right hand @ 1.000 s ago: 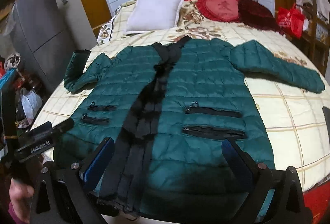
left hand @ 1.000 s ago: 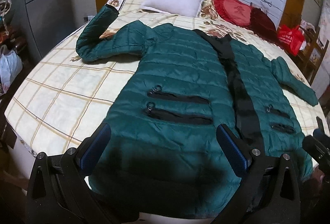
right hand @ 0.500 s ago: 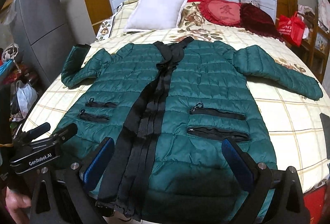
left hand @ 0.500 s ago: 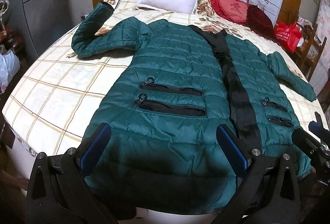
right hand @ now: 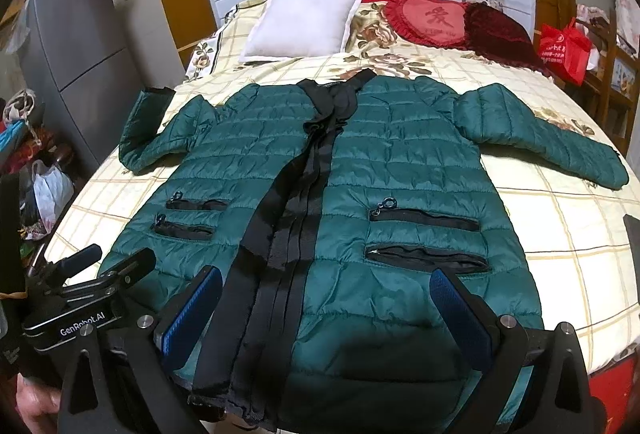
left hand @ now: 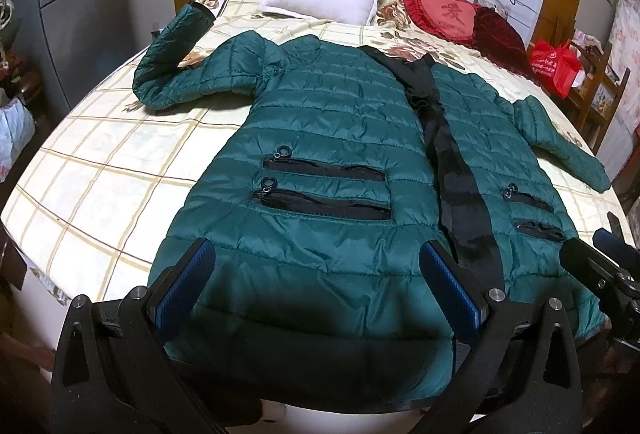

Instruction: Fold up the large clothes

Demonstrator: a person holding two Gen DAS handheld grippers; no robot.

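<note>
1. Two grippers are seen at the foot of a bed: the left gripper (left hand: 316, 282) and the right gripper (right hand: 326, 300). The jaws of both are spread wide and nothing is held in them.
2. Between the left jaws, the hem area of a green quilted coat (left hand: 340, 138) is framed; the blue pads (left hand: 182, 284) stand above the fabric, and contact cannot be told.
3. Just beyond the left jaws, two black zip pockets (left hand: 324, 190) are seen, one above the other, with ring pulls at their left ends.
4. Between the right jaws lies the coat's lower front, with its black centre strip (right hand: 296, 210) running away from the left finger toward the collar.
5. Beyond the right finger of the right jaws, another pair of zip pockets (right hand: 424, 238) is seen.
6. Left of the right jaws, the other gripper's black body, lettered "GenRobot.AI", is seen, with part of a hand (right hand: 36, 404) below it.
7. The coat is laid flat, front up, on a checked bedspread (left hand: 100, 170), its hem hanging over the near edge and both sleeves spread out; the left sleeve is bent upward at the elbow.
8. Farthest from the jaws, at the head of the bed, a white pillow (right hand: 300, 24) and a red heart cushion (right hand: 430, 20) are seen.
</note>
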